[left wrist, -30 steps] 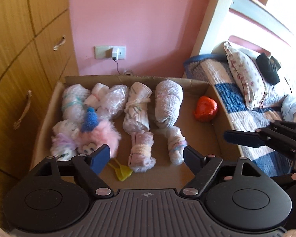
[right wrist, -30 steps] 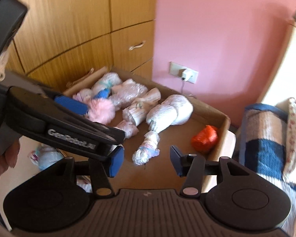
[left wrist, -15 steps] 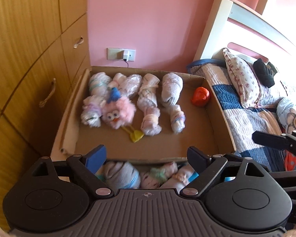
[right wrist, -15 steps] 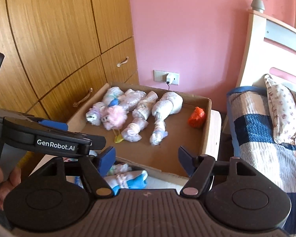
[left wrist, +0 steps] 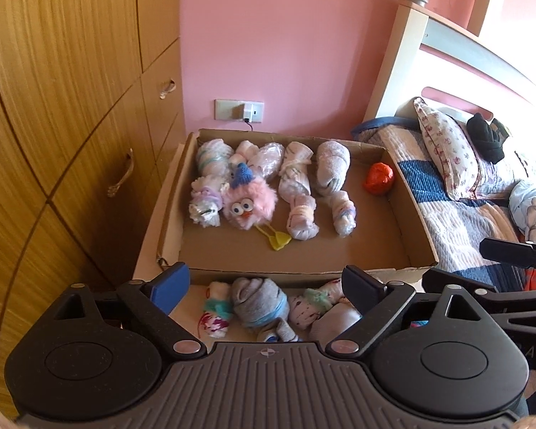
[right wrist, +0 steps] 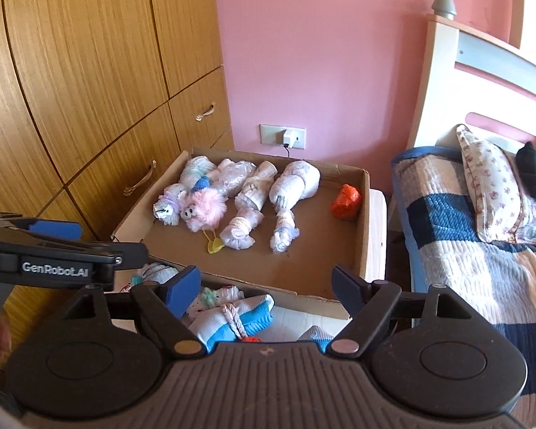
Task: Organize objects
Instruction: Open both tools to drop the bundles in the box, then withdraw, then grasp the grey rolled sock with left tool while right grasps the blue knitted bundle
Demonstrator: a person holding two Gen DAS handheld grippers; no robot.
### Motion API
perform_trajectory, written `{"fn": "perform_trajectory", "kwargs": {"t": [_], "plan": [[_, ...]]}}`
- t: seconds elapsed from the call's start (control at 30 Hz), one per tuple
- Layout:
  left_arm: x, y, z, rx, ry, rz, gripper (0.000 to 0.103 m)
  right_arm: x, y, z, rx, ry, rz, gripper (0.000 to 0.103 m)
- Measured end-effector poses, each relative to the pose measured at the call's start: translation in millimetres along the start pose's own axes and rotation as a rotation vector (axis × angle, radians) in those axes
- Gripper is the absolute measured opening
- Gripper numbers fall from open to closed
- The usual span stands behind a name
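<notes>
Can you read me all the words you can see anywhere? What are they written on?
"GenRobot.AI": white letters on the side of the left gripper, in the right wrist view.
"R A S": the end of pale lettering on the right gripper, cut off by the picture's edge.
No other words show.

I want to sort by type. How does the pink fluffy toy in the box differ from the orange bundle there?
The pink fluffy toy is furry with eyes and a blue hat; the orange bundle looks smooth and plain. The toy lies among the white rolls; the bundle sits alone near the right wall. Both rest inside the cardboard box.
</notes>
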State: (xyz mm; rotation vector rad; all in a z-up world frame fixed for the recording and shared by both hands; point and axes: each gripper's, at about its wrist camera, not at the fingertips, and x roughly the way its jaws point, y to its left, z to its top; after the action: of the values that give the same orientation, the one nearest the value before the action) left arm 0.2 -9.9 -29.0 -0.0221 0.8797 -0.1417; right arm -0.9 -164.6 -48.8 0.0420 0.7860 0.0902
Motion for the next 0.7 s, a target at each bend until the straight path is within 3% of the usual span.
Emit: {"fn": "perform_trajectory", "kwargs": {"t": [0.2, 0.37, 0.7], "plan": [[0.5, 10.4, -15.4, -0.002, 0.003, 0.017, 0.097, -3.5, -3.6, -11.8, 0.027, 0.009, -0.013, 0.08], [9.1, 15.4, -40.9, 0.06, -0.008, 0.035, 0.098, -2.9, -13.4, -31.5, 0.071, 0.011, -0.017, 0.082], [39.5, 8.0, -78.4, 0.08, 0.049, -0.017, 0.098, 24.0, -33.0, -76.0, 0.187, 0.065, 0.008, 0.081]]}}
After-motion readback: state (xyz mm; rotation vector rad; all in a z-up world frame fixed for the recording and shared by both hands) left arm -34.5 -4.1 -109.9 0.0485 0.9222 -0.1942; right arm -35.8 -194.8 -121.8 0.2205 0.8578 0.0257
